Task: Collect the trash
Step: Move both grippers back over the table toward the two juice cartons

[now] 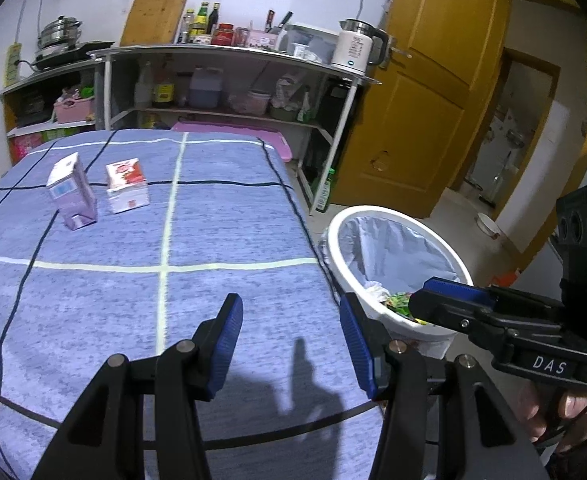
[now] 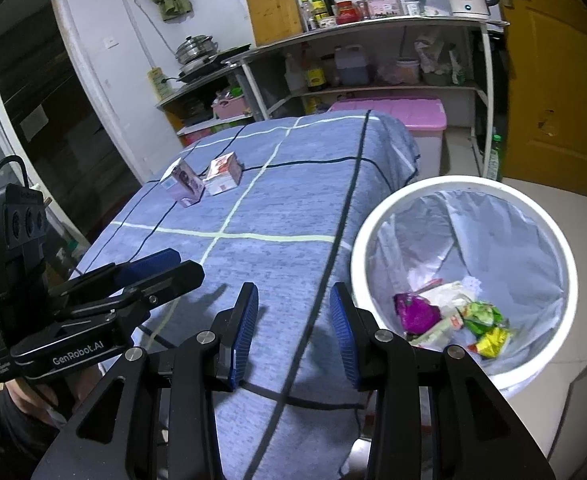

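Note:
Two cartons stand on the blue checked tablecloth point(image 1: 233, 220) at its far left: a purple carton point(image 1: 73, 192) point(image 2: 187, 184) and a red-and-white carton point(image 1: 127, 186) point(image 2: 223, 174). My left gripper point(image 1: 291, 320) point(image 2: 185, 264) hovers open over the near part of the table, with nothing between its blue pads. My right gripper point(image 2: 293, 312) point(image 1: 429, 298) is open and empty too, over the table's right edge beside the white lined trash bin point(image 2: 453, 184) point(image 1: 373, 216). In the bin lie a purple wrapper point(image 2: 415, 312) and green and yellow wrappers point(image 2: 485, 320). Both cartons are well beyond both grippers.
A metal shelf unit point(image 1: 229, 50) behind the table holds a kettle point(image 1: 359, 46), bottles, a cutting board and a pot. A pink-lidded box point(image 2: 405, 114) stands behind the table. A yellow door point(image 1: 433, 92) and a green bottle point(image 1: 325, 192) are right of the shelf.

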Available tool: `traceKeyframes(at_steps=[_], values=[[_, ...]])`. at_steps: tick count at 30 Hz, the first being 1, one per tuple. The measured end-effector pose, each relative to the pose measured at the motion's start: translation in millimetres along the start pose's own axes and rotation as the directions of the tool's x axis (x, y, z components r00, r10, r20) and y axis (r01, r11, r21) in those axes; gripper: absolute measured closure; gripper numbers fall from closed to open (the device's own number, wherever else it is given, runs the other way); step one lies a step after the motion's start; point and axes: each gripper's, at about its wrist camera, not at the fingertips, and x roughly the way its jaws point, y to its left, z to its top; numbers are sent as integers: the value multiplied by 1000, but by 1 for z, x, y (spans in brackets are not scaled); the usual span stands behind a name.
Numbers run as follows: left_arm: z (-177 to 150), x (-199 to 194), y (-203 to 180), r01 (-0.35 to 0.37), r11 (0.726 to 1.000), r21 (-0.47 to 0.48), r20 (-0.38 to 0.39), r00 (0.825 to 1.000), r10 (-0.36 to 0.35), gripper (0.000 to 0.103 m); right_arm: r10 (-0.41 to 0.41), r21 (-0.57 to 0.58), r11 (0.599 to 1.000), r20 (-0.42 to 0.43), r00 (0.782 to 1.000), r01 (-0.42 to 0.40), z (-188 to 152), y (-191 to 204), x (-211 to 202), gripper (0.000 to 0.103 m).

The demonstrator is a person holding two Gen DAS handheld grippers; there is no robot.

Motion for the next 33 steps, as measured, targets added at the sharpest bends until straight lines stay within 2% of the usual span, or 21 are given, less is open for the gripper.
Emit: traceKeyframes(at_steps=[9, 14, 19, 26, 33], values=[[-2, -6, 35, -64, 997, -53, 7, 998, 64, 51, 27, -34, 999, -26, 999, -28, 9, 18, 22, 64], [3, -10, 59, -109, 990, -85, 24, 994, 111, 50, 52, -63, 997, -32, 998, -54, 22, 32, 35, 59], [12, -15, 85, -161, 980, -120, 42, 985, 167, 46, 69, -105, 992, -35, 997, -73, 38, 49, 51, 54], [26, -17, 122, -232, 958, -170, 58, 968, 245, 44, 94, -151, 984, -44, 995, -99, 58, 69, 74, 50], [45, -5, 151, -269, 943, -196, 56, 957, 285, 44, 103, -163, 980, -59, 993, -112, 76, 77, 96, 49]])
